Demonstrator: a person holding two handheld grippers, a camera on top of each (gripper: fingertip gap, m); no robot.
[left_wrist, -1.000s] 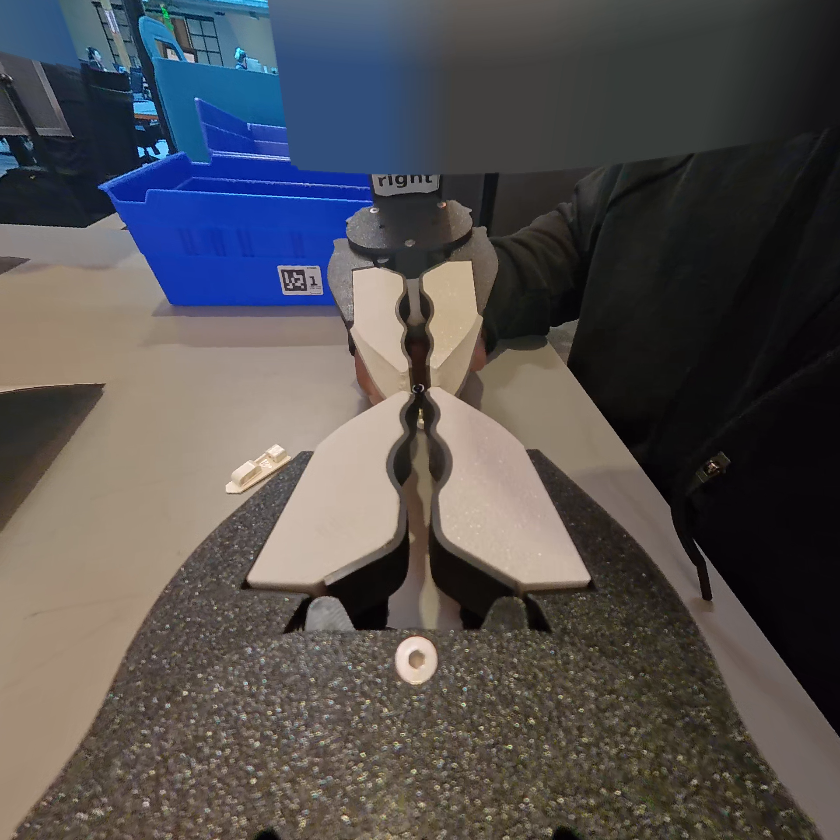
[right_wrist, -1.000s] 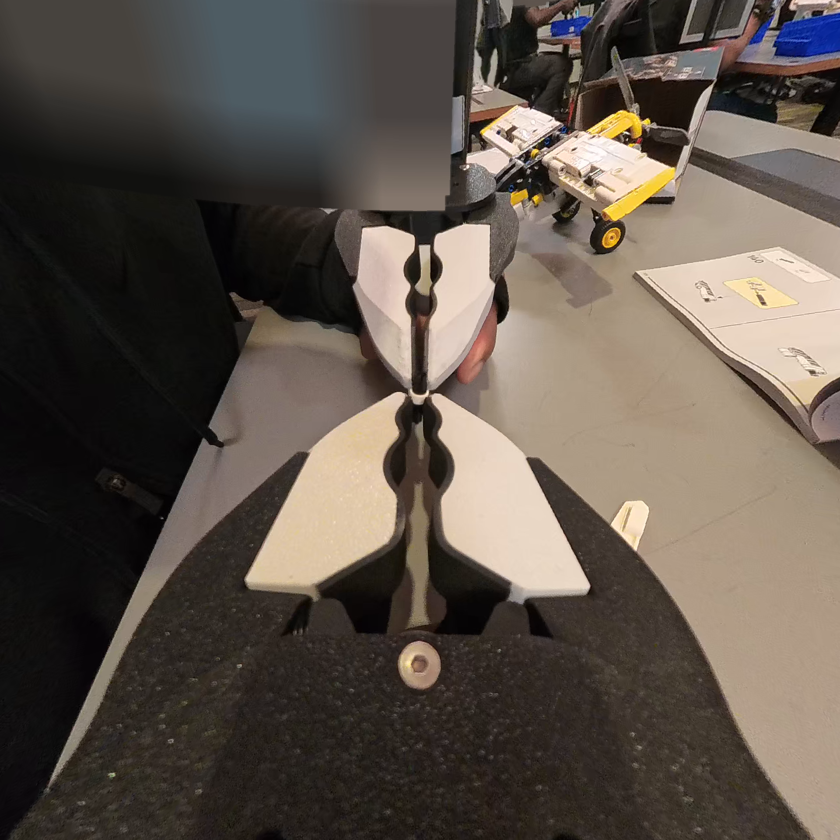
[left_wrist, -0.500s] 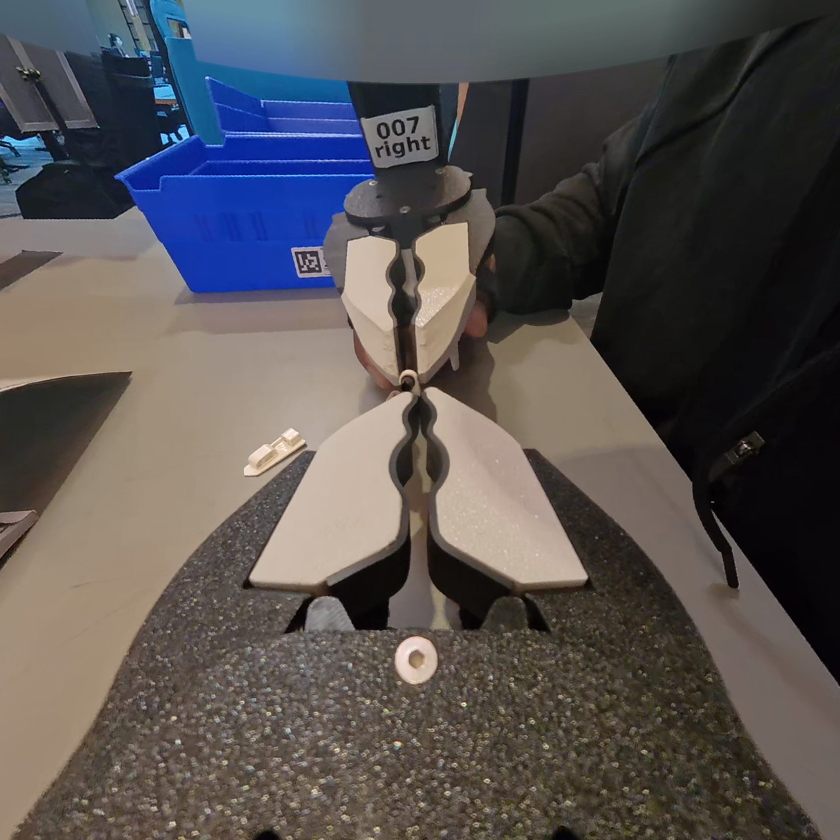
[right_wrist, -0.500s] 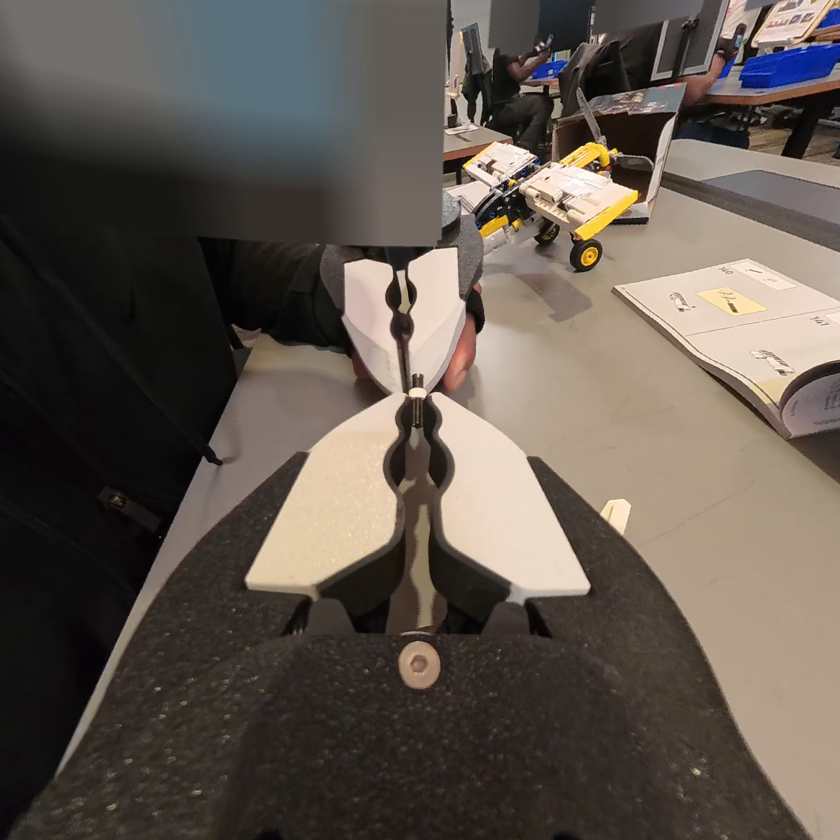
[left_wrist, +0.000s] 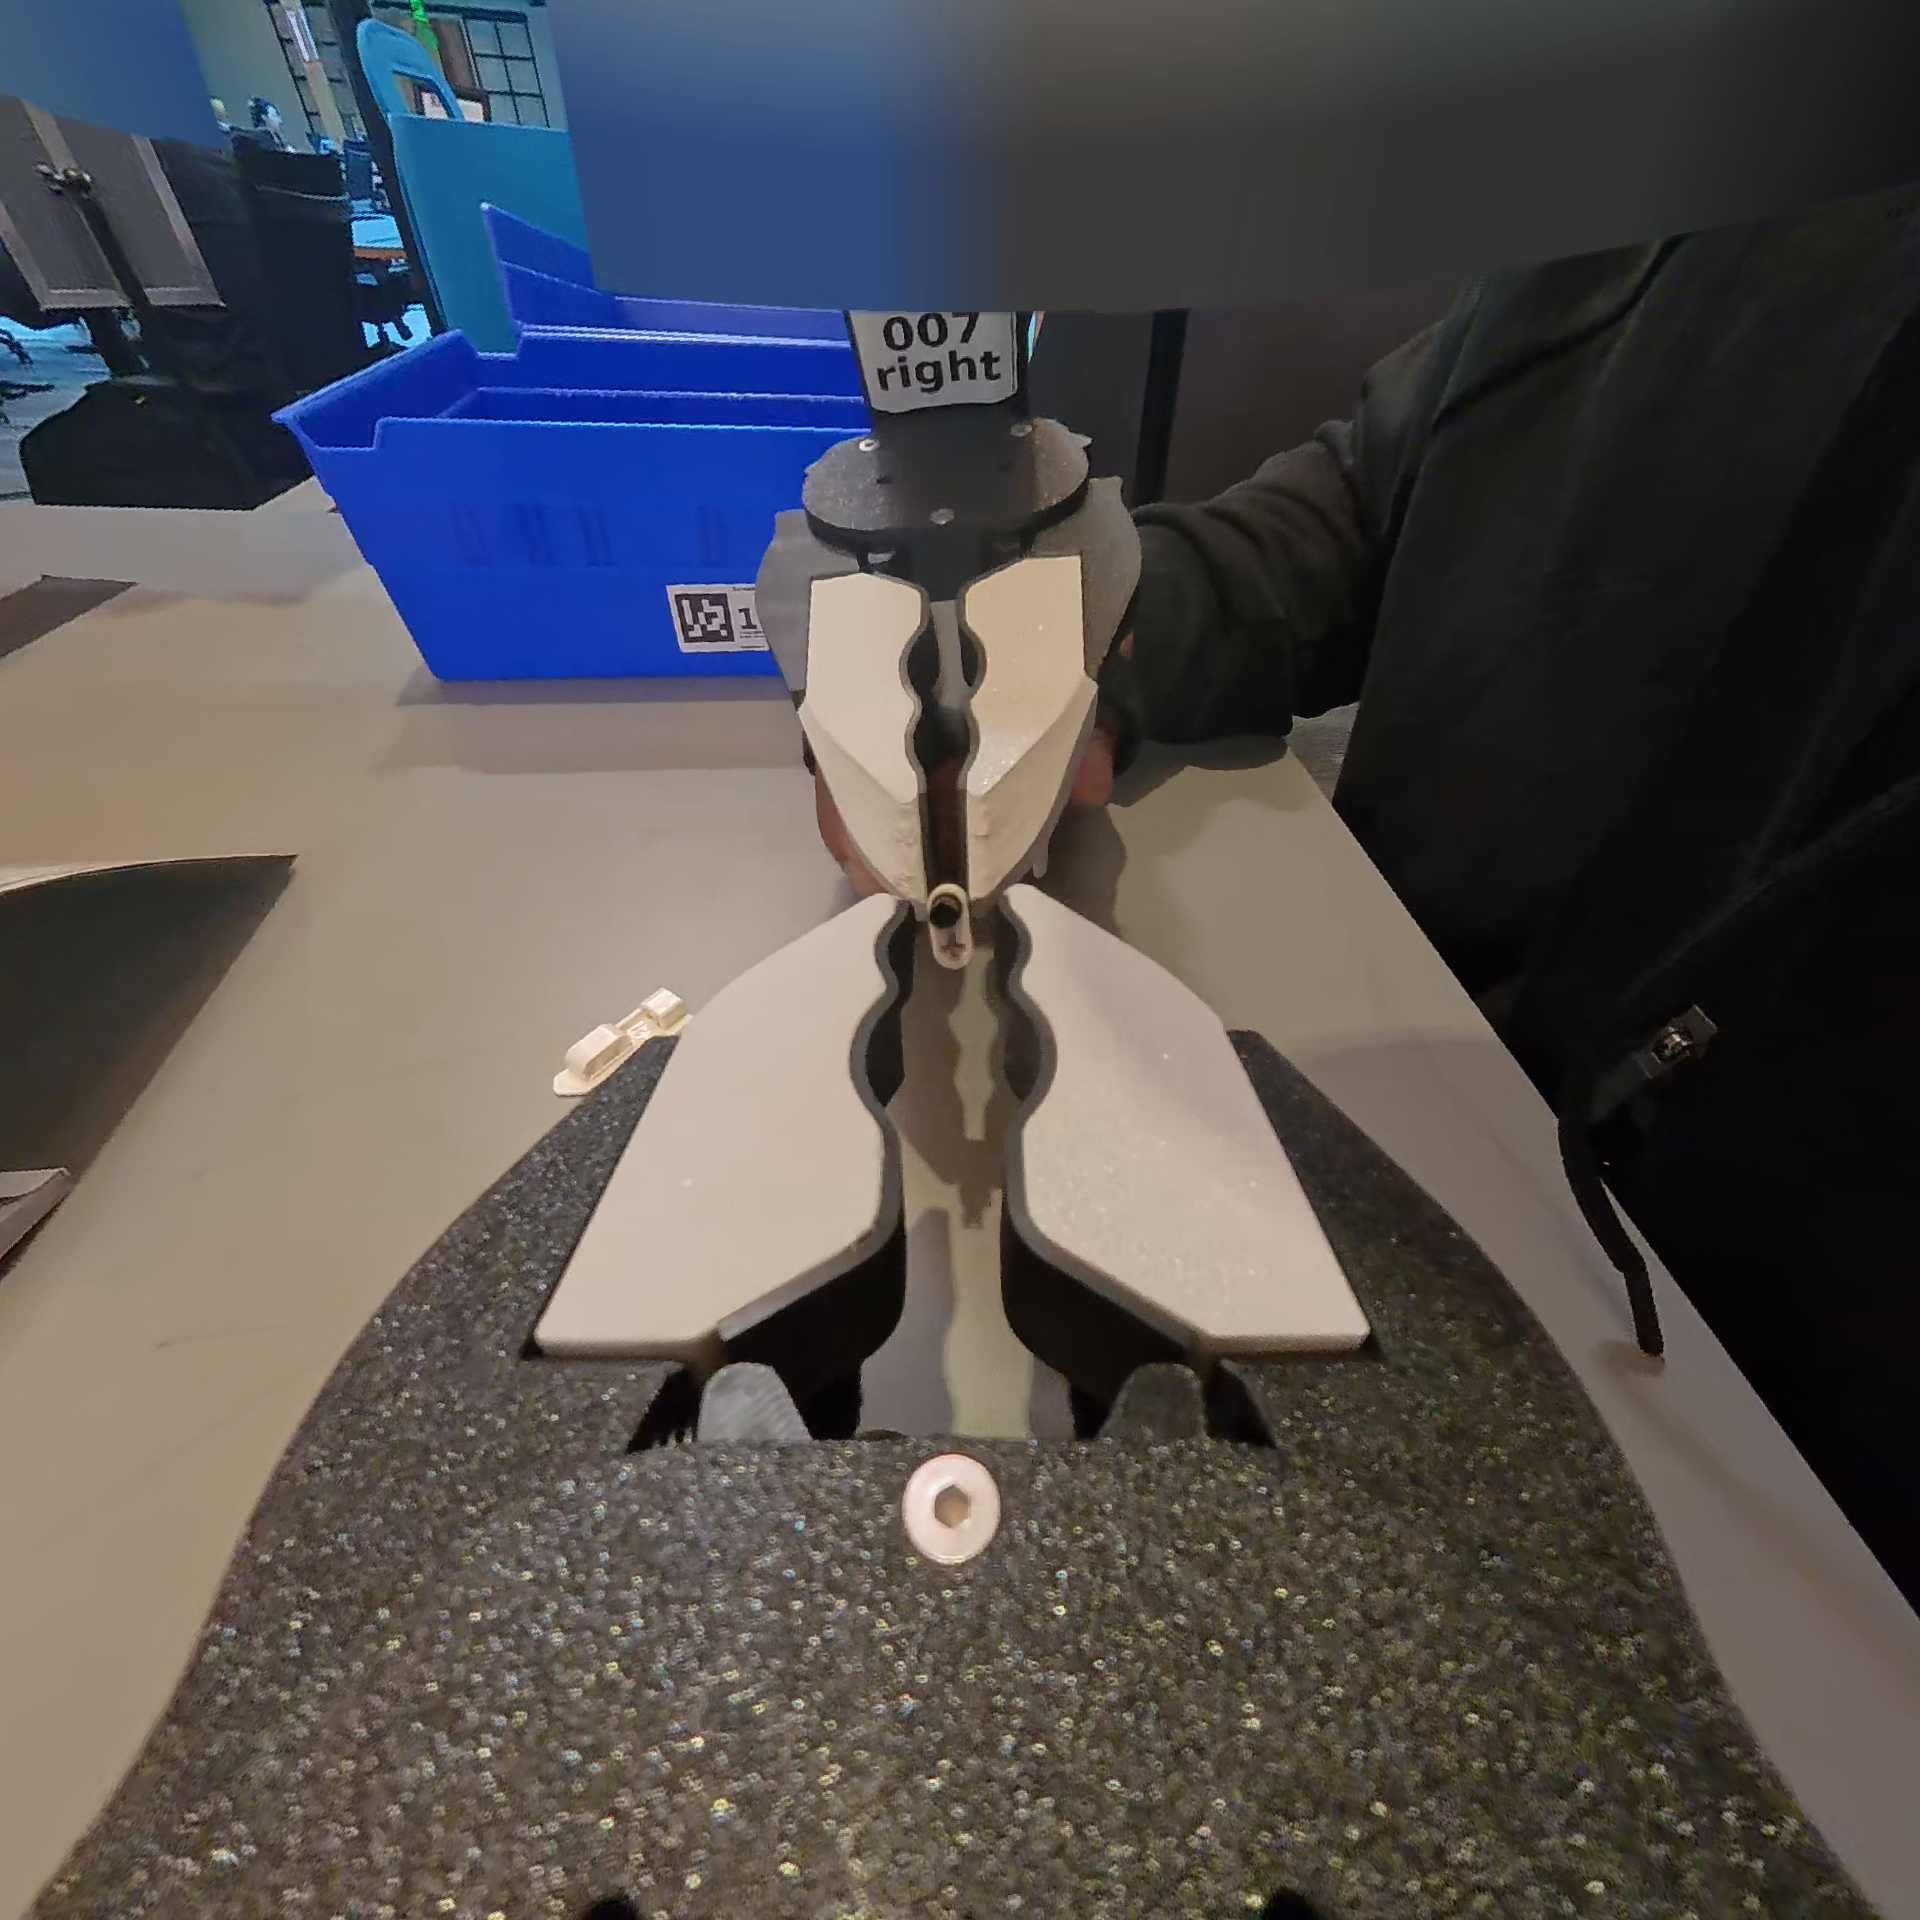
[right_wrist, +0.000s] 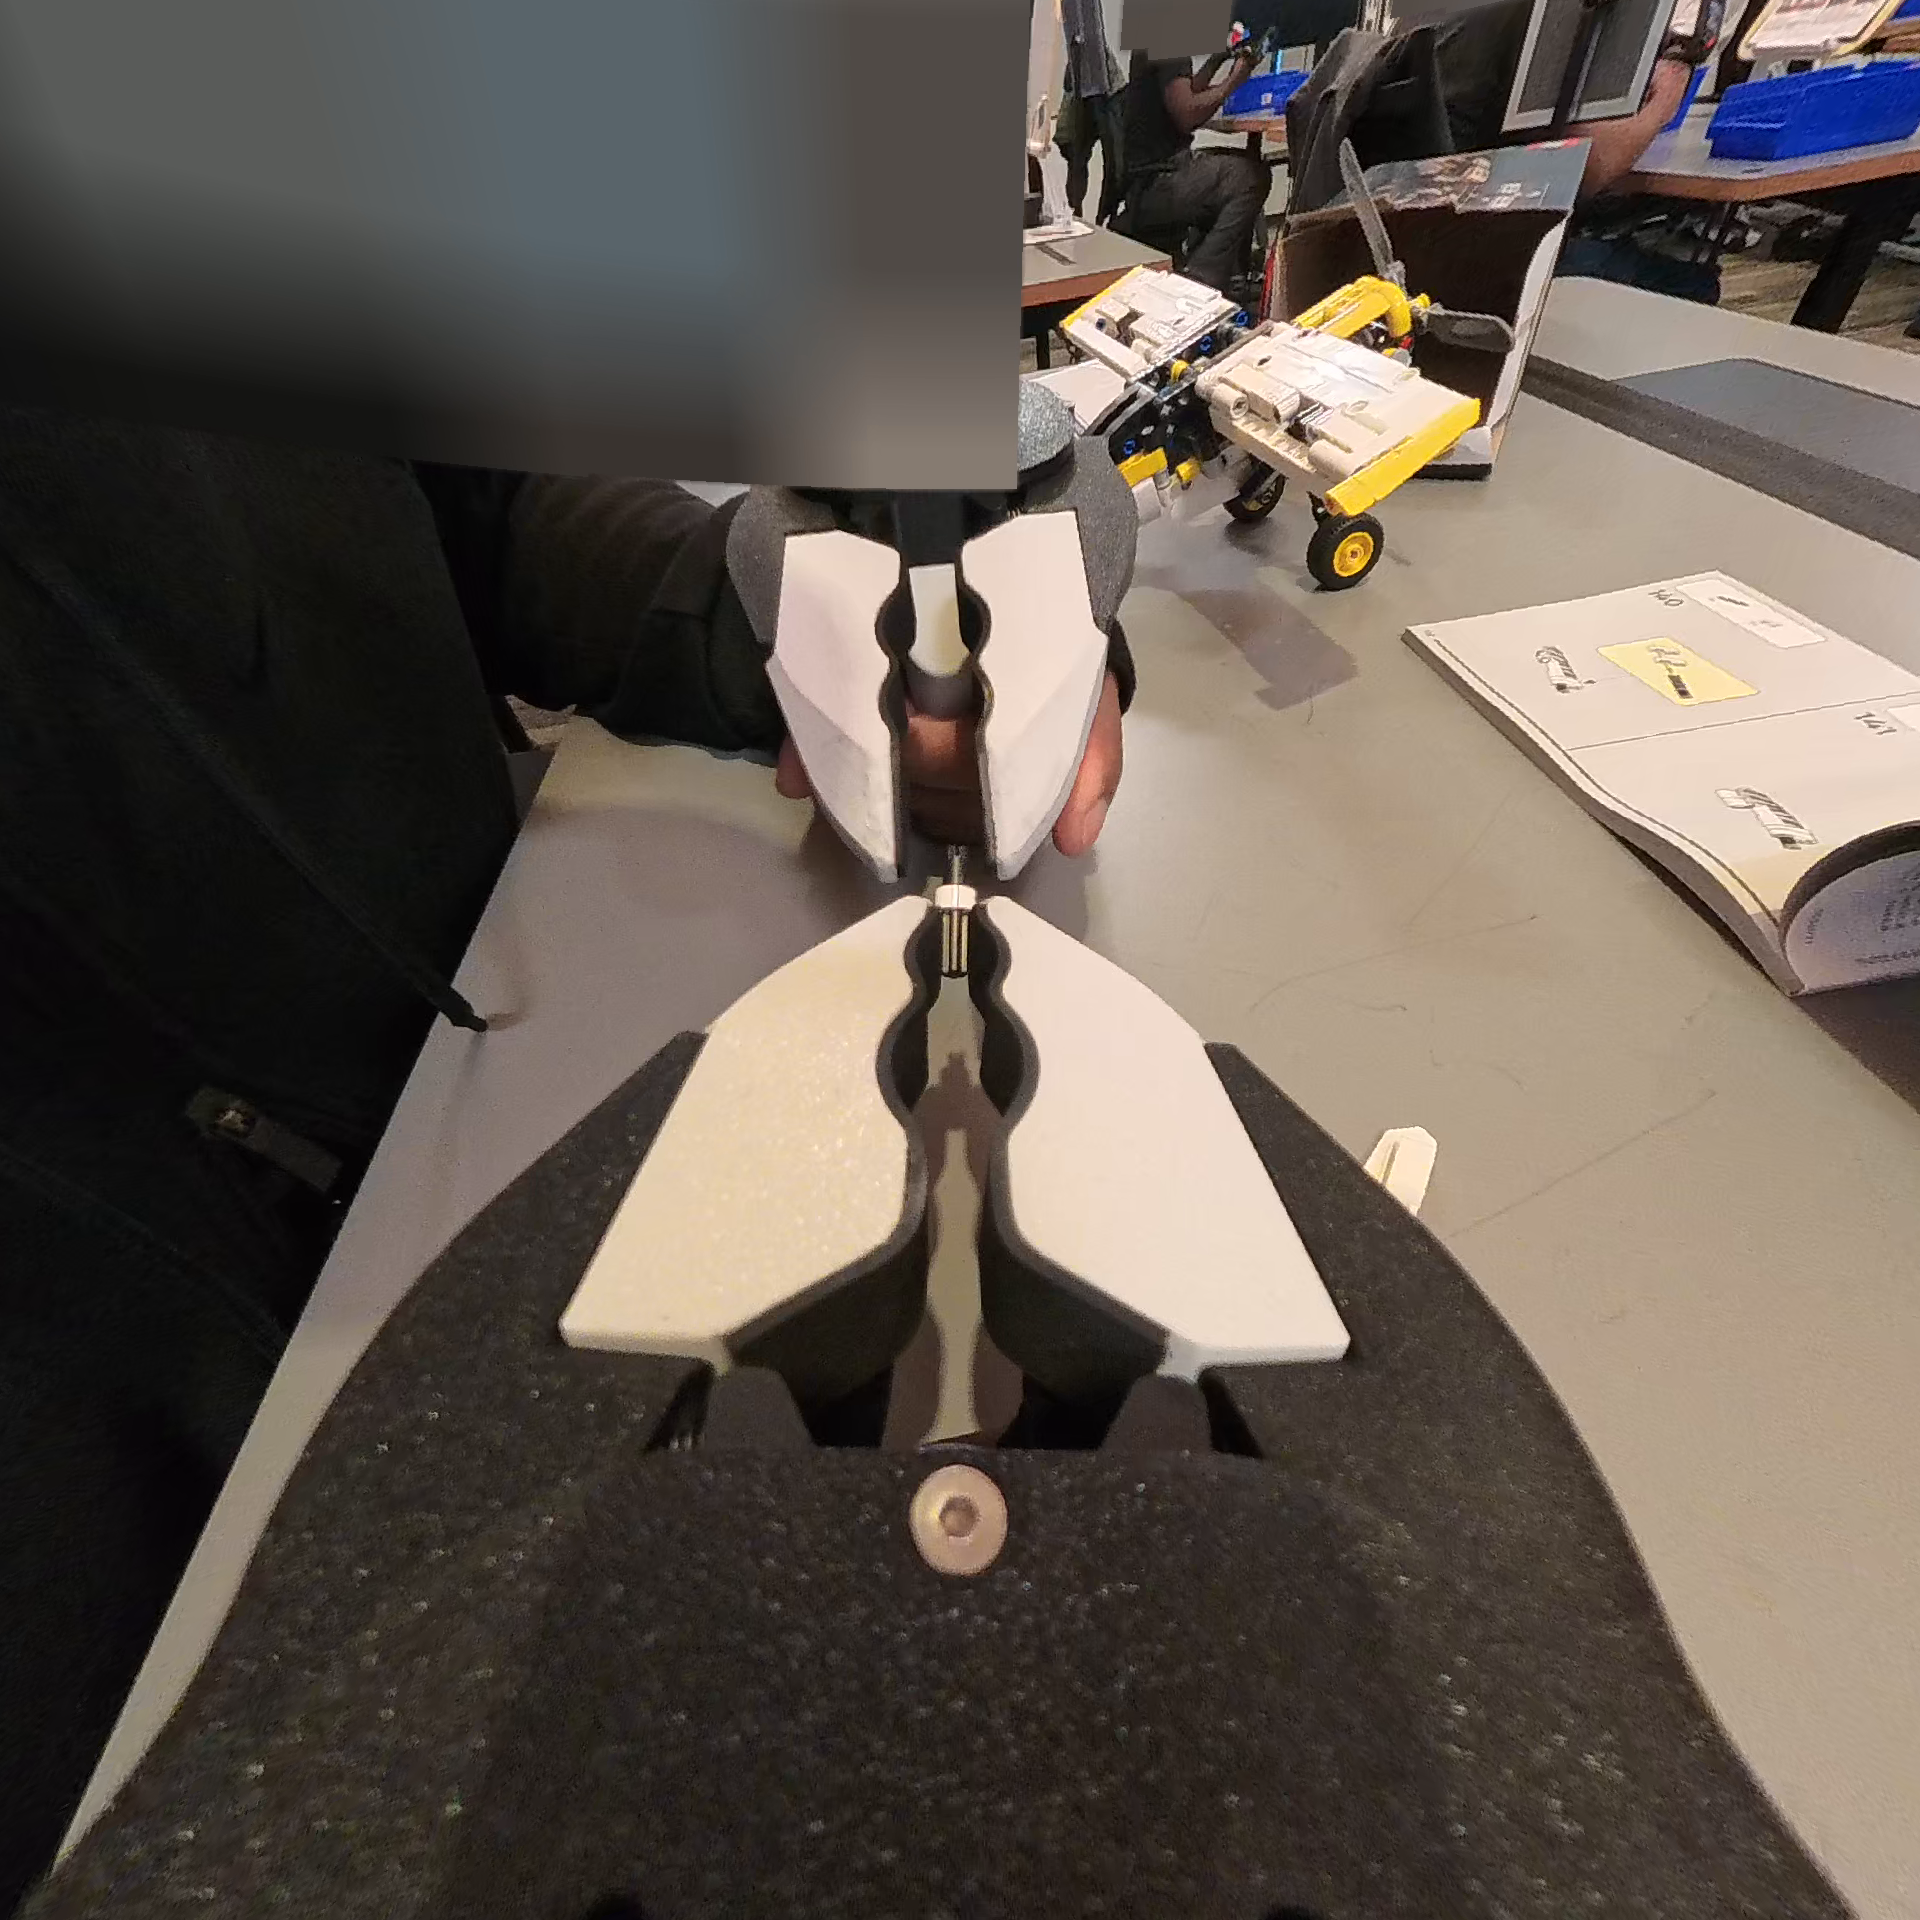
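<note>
**Q:** At the tips of the two tools, what is there?

**A:** The left hand-held gripper (left_wrist: 951, 904) and the right hand-held gripper (right_wrist: 954, 906) meet nose to nose just above a grey desk (left_wrist: 416, 852). Each is held by a person in a dark sleeve (left_wrist: 1299, 613).

**Q:** Is either one grasping something?

**A:** Yes. The right hand-held gripper is clenched on a small white part (left_wrist: 950, 923) with a dark pin through it. The part pokes out past its tips. The left hand-held gripper is released: its two fingers (right_wrist: 847, 821) stand apart, with a clear gap on either side of the part.

**Q:** So where does the part sit for the left one?

**A:** Right at the mouth of the left hand-held gripper, between its fingertips but pressed by neither.

**Q:** What else lies nearby?

**A:** A small white clip (left_wrist: 621, 1042) lies on the desk, just beside the left hand-held gripper on its left. A blue bin (left_wrist: 540, 540) stands farther off, beyond the right hand-held gripper. Seen from the right hand-held gripper, an open booklet (right_wrist: 1683, 748) lies ahead to its right. A white and yellow toy plane (right_wrist: 1288, 405) stands well beyond the left hand-held gripper.
</note>
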